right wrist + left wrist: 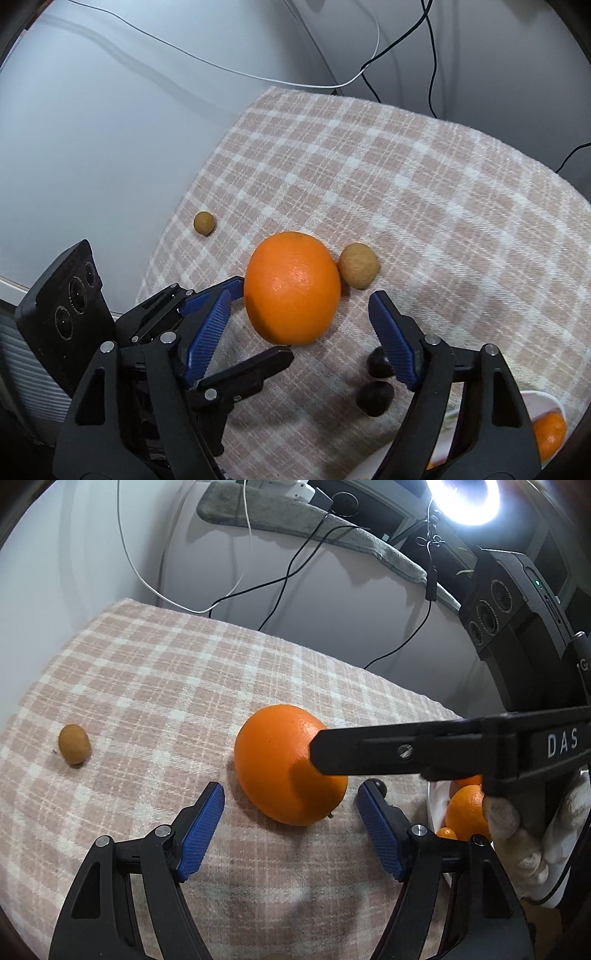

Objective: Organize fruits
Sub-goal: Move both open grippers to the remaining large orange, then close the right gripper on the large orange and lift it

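A large orange point(280, 764) point(291, 288) lies on the checked cloth. My left gripper point(291, 823) is open, its blue pads on either side of the orange's near end, not touching. My right gripper point(299, 332) is open around the same orange from the other side; one of its black fingers point(369, 751) crosses in front of the orange in the left wrist view. A small brown fruit point(74, 744) point(204, 223) lies near the cloth's edge. Another brown fruit point(358, 265) touches the orange. Two dark fruits point(375, 397) lie by my right finger.
A white plate point(546, 402) point(434, 812) holding small oranges point(465, 812) point(550, 435) sits at the cloth's corner. The pink checked cloth point(166, 672) ends at a white wall with cables point(288, 576). A ring light point(469, 498) shines at top right.
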Demonstrator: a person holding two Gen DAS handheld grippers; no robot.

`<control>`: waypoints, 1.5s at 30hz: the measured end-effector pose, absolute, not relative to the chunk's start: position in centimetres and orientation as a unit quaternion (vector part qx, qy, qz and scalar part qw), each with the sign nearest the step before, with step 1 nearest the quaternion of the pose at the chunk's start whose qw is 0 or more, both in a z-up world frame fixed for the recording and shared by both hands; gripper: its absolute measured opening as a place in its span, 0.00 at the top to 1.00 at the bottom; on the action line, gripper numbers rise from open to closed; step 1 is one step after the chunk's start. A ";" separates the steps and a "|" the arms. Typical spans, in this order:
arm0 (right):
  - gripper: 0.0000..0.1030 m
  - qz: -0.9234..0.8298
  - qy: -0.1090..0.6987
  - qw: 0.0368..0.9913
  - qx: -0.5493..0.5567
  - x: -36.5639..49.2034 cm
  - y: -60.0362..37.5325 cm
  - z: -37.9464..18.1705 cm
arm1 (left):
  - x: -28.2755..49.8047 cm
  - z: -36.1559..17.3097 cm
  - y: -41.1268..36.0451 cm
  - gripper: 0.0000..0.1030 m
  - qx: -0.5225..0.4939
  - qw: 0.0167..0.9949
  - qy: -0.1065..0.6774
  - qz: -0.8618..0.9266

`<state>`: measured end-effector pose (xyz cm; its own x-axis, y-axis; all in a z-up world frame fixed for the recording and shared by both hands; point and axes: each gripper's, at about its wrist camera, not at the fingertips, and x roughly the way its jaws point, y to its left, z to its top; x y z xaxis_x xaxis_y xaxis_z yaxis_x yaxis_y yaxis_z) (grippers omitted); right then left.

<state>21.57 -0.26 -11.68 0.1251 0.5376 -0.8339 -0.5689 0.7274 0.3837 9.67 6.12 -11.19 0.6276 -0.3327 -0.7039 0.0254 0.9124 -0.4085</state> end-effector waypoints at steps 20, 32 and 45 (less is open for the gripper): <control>0.36 0.369 0.566 0.737 -0.018 22.1 1.7 -13.2 | 11.1 -12.6 6.5 0.30 -0.225 0.863 0.434 -0.128; 0.36 0.374 0.562 0.737 -0.025 21.5 1.6 -12.9 | 10.6 -11.9 6.0 0.36 -0.205 0.875 0.424 -0.112; 0.36 0.385 0.540 0.748 -0.018 19.7 0.4 -10.8 | 9.3 -9.4 5.2 0.37 -0.178 0.896 0.393 -0.100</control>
<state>19.65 0.44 -10.75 0.1197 0.5568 -0.8220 -0.5959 0.7025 0.3890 9.26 5.16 -9.39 0.6706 -0.3197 -0.6694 0.0389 0.9163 -0.3987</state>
